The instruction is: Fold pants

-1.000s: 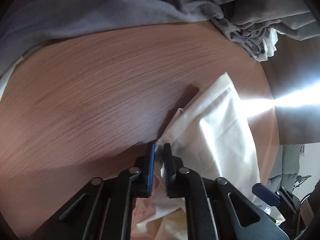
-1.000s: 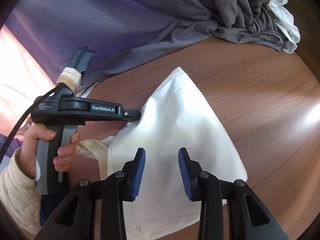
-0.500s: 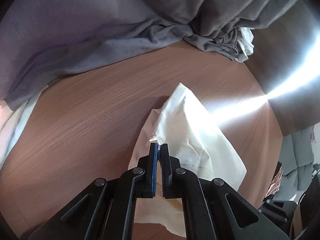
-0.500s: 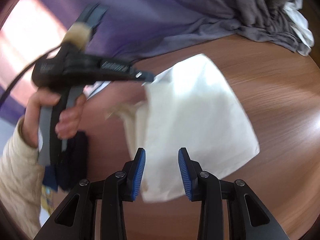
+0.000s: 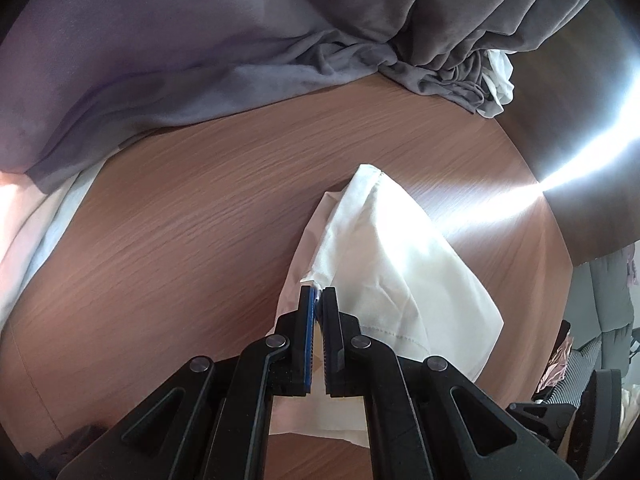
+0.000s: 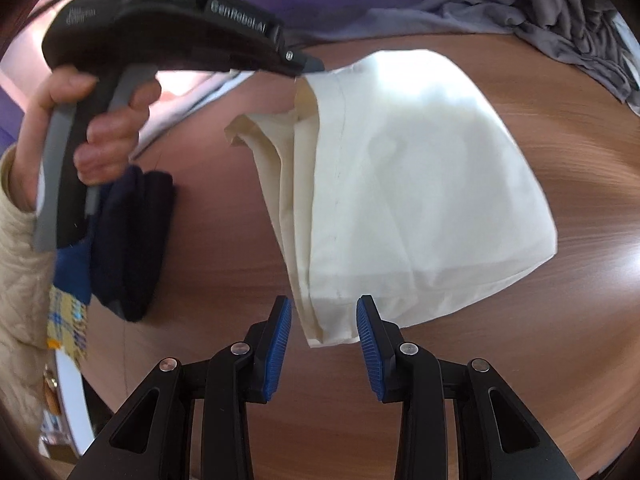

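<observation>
Cream-white pants (image 6: 408, 184) lie partly folded on the round wooden table (image 6: 520, 380). My left gripper (image 5: 319, 292) is shut on a corner of the pants (image 5: 384, 264) and holds that edge lifted above the table. In the right wrist view a hand grips the left gripper (image 6: 308, 66) by its handle, with the pinched corner at the tips. My right gripper (image 6: 324, 312) stands open just above the near lower corner of the pants, and its blue pads (image 6: 280, 336) touch nothing.
A heap of grey and purple cloth (image 5: 248, 40) covers the far side of the table, with a white piece (image 5: 500, 76) at its right end. A dark folded garment (image 6: 132, 240) lies at the table's left edge. The person's quilted cream sleeve (image 6: 16, 320) is at the left.
The left gripper has risen and pulled the pinched corner up and over, so more of the pants hangs folded. The right gripper has drifted toward the pants' near lower corner, still open.
</observation>
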`<state>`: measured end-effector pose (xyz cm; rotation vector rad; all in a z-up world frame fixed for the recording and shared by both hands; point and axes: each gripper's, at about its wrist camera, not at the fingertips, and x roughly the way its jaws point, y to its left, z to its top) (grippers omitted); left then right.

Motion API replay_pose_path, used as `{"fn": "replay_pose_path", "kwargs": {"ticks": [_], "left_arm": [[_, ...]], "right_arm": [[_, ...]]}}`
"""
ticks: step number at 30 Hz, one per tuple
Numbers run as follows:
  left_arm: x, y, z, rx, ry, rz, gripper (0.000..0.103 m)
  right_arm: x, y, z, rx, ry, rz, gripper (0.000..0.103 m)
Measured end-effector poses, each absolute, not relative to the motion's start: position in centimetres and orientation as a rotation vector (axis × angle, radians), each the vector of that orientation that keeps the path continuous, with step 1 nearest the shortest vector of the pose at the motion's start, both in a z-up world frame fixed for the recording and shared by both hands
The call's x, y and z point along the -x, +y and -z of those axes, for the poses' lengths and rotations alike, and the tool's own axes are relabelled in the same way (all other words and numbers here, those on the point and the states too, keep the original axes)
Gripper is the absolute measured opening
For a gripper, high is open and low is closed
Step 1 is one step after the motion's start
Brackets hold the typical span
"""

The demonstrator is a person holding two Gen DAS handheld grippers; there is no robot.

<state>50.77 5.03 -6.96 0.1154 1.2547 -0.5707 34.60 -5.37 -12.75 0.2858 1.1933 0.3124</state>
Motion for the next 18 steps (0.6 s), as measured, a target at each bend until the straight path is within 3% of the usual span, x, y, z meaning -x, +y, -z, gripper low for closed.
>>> {"fn": "replay_pose_path", "kwargs": {"ticks": [2,5,7,18], "left_arm": [[-50.5,5.5,6.7,-0.115,1.248,0.567,0.006],[-50.1,6.1,6.2,-0.108,1.228,0.560,0.006],[-49.5,6.6,5.7,-0.111,1.198,0.543,0.006],[-45.3,10.7,7.2,0.024,1.110,0.315,0.006]], "right_arm": [[-34.6,-5.3,13.2,-0.252,1.194,-0.302,0.033],[-34.7,-5.5,13.9,-0.233,1.191,-0.307,0.012],[-34.6,-5.7,14.2,-0.237,1.192,-0.330,0.006],[-32.3,-4.0,13.1,-0.077,1.184,-0.503,0.005]]}}
